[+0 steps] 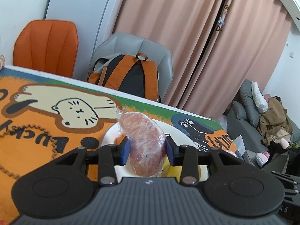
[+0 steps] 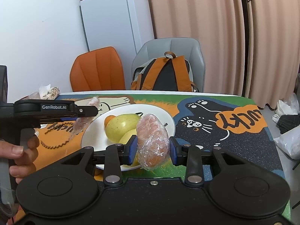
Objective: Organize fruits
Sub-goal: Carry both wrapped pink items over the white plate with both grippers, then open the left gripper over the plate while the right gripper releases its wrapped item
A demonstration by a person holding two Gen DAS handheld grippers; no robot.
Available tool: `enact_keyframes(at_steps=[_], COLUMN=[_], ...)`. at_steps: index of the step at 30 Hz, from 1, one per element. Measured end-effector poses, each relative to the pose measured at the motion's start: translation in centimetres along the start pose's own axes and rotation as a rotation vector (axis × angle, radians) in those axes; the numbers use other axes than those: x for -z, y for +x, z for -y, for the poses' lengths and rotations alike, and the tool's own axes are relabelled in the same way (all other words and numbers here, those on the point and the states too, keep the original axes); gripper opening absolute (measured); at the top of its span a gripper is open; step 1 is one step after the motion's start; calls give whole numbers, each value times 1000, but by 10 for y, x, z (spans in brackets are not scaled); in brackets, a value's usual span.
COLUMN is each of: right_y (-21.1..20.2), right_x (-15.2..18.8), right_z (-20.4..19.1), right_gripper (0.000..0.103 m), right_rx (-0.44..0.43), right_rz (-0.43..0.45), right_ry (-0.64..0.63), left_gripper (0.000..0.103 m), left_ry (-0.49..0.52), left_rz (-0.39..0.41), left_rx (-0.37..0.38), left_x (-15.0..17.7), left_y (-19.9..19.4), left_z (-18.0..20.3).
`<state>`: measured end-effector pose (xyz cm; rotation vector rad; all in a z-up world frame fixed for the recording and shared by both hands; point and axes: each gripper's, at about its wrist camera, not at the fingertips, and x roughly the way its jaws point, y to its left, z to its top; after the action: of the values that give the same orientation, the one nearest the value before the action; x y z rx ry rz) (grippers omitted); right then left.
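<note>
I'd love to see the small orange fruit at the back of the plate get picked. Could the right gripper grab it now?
Probably not: the right gripper is shut on a plastic-wrapped fruit, and the yellow-green fruit on the white plate stands before the small orange fruit.

Table [image 2: 243, 161] covered by a cartoon-cat printed mat [image 2: 206, 116] in orange, green and black, white plate [image 2: 168, 120] resting on the mat near its middle, patterned tissue pack [image 2: 49, 91] at far left corner

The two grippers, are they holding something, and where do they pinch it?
Yes. The left gripper pinches a pinkish plastic-wrapped fruit across its middle. The right gripper pinches another orange-pink plastic-wrapped fruit across its lower middle, above the white plate.
</note>
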<state>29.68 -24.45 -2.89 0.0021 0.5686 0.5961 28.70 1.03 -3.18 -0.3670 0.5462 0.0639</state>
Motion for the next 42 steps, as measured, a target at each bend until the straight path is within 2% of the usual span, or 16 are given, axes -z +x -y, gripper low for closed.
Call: enact_keyframes(at_steps=[1, 5, 30, 36, 38, 40, 42], right_y=[1, 5, 56, 69, 72, 75, 75], right_x=[-1, -1, -36, -41, -43, -45, -46], right_z=[1, 4, -8, -10, -11, -8, -2], right_gripper=[34, 34, 34, 34, 34, 42, 44], right_rx=[0, -3, -17, -14, -9, -20, -9], right_rz=[-1, -6, -13, -12, 0, 21, 12], right_ry=[2, 6, -21, -18, -14, 9, 46], left_gripper=[39, 52, 70, 79, 84, 87, 88], left_ry=[-10, -15, -27, -40, -41, -43, -45], left_rz=[-12, -44, -41, -32, -33, -35, -40], left_rx=[-6, -19, -126, -156, -166, -178, -185], left_x=[0, 3, 5, 5, 5, 6, 7], left_y=[4, 10, -22, -32, -34, -34, -35], left_z=[0, -3, -50, -62, -66, -68, -69])
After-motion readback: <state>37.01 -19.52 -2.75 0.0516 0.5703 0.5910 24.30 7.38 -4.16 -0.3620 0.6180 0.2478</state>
